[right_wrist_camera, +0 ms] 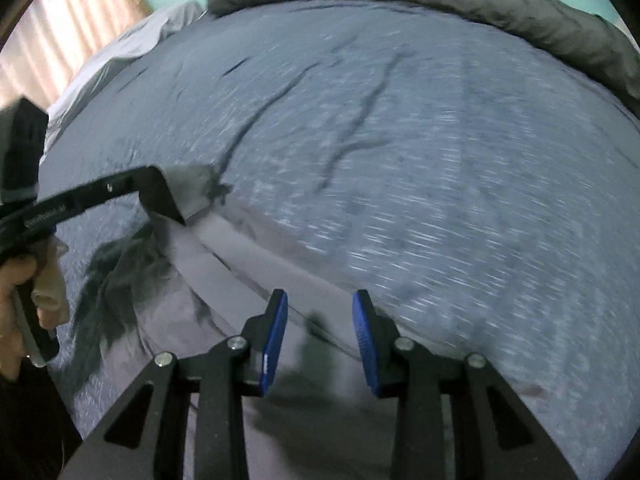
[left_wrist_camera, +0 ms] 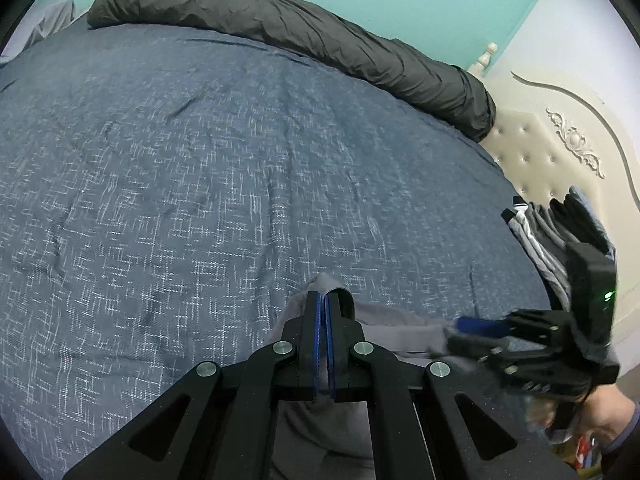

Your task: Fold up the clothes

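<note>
A grey garment (left_wrist_camera: 392,328) lies on the blue bedspread (left_wrist_camera: 200,180) at the near edge. My left gripper (left_wrist_camera: 323,300) is shut on a corner of the garment; grey cloth pokes out around its tips. In the right wrist view the left gripper (right_wrist_camera: 188,196) holds that corner at the left, and the garment (right_wrist_camera: 240,264) runs as a long band toward me. My right gripper (right_wrist_camera: 320,312) is open and empty just above the garment's near part. It also shows in the left wrist view (left_wrist_camera: 464,330) at the right, blurred.
A rolled dark grey duvet (left_wrist_camera: 300,40) lies along the far side of the bed. A stack of folded clothes (left_wrist_camera: 560,232) sits at the right by the cream headboard (left_wrist_camera: 560,140). A pale sheet (right_wrist_camera: 120,44) and curtains (right_wrist_camera: 68,28) are at far left.
</note>
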